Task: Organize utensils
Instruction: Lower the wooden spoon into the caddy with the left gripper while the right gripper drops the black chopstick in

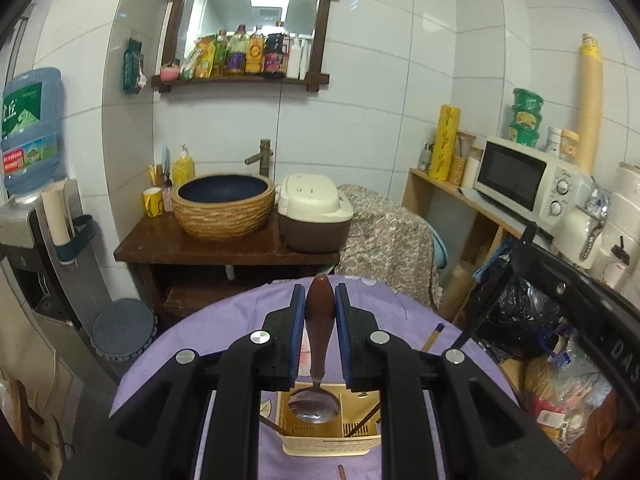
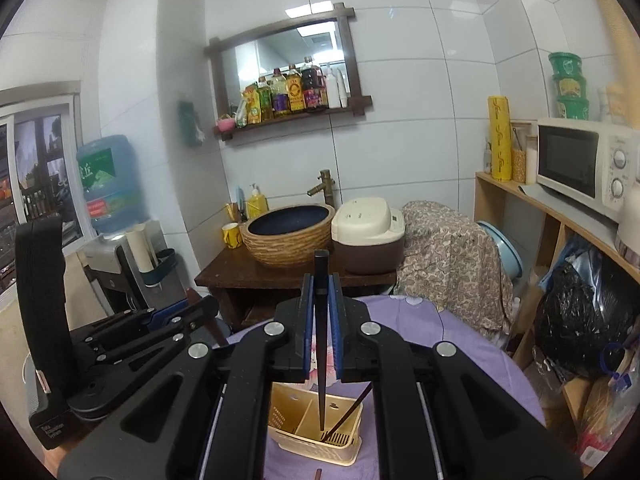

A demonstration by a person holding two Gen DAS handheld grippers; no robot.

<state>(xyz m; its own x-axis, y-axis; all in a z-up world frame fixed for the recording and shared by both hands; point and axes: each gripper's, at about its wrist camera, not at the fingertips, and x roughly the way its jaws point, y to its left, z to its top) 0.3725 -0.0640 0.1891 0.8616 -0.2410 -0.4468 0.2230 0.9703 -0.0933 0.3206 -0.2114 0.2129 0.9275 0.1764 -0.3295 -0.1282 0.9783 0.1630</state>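
Two utensils hang above the cream caddy (image 2: 316, 436) on the purple tabletop (image 2: 460, 344): the left gripper (image 1: 320, 308) clamps a wooden-handled spoon (image 1: 319, 320), the right gripper (image 2: 321, 296) a black chopstick (image 2: 321, 344). One chopstick (image 2: 348, 412) already leans inside the caddy; another (image 1: 433, 336) lies beyond it, so I judge sorting midway.

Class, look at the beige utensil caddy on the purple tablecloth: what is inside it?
Inside the beige utensil caddy, one dark chopstick leans in the right compartment. The right gripper holds a black chopstick above it. The caddy's near wall hides the compartment floors.
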